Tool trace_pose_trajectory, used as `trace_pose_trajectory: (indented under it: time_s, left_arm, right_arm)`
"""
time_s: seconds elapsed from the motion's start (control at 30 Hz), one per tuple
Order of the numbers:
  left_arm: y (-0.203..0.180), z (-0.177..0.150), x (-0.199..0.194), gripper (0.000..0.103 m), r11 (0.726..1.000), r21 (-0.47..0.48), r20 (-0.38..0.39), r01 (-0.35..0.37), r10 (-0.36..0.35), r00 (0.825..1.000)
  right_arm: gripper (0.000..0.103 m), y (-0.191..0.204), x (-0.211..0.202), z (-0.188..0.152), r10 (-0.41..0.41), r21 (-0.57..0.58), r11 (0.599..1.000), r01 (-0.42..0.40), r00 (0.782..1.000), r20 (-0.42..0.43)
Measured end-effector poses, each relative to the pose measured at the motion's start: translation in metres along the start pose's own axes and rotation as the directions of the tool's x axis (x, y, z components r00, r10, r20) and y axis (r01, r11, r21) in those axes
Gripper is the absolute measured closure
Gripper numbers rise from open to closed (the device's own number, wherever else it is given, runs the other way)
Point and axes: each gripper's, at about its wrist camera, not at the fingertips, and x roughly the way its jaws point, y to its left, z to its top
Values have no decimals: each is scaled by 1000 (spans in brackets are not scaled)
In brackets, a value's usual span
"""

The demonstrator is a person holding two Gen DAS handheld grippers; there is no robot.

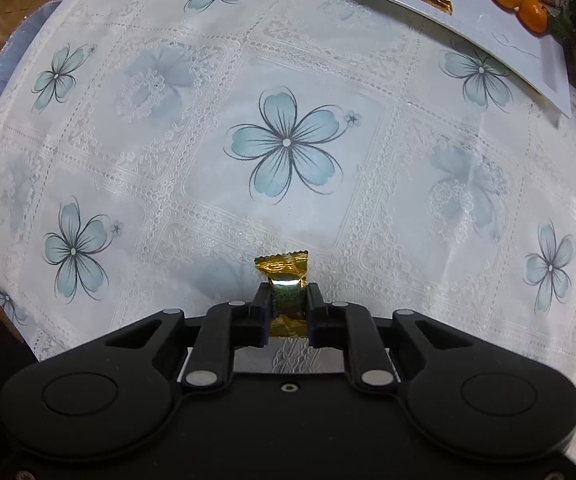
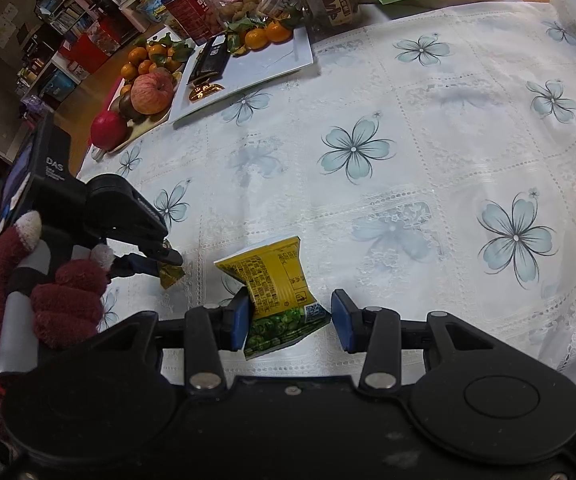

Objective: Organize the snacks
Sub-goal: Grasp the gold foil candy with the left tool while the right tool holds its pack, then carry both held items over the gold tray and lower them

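My left gripper points down at the flowered tablecloth and is shut on a small gold-and-green wrapped candy, whose gold end sticks out past the fingertips. The right wrist view shows the same gripper at the left, held by a hand in a dark red glove, with the candy just above the cloth. My right gripper is shut on a yellow-and-green snack packet, pinched at its waist between the blue pads. The packet's yellow end stands up beyond the fingers.
A white rectangular plate at the table's far side holds a dark wrapped bar, gold-foil sweets and mandarins. It also shows as the plate. A fruit tray with an apple sits left of it. Jars and boxes crowd the back.
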Motion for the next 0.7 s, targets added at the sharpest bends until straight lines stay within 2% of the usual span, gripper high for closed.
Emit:
trace_pose_trajectory:
  time_s: [0.27,0.53,0.7]
  left_arm:
    - [8,-46,-38,80,993,92,-20,79,-77,997]
    - [20,-105,-76,80,976,196,10,94,-98,995]
    - [38,-138,-82,80,965,232,8,121,-126,992]
  right_arm:
    - [59,-6,10,-1,-41,10,999,41,999,-22]
    - [59,-14,19,-2,-100,14,995,100,995,-15]
    - [59,-22,15,-7,-107,30,994,107,994,0]
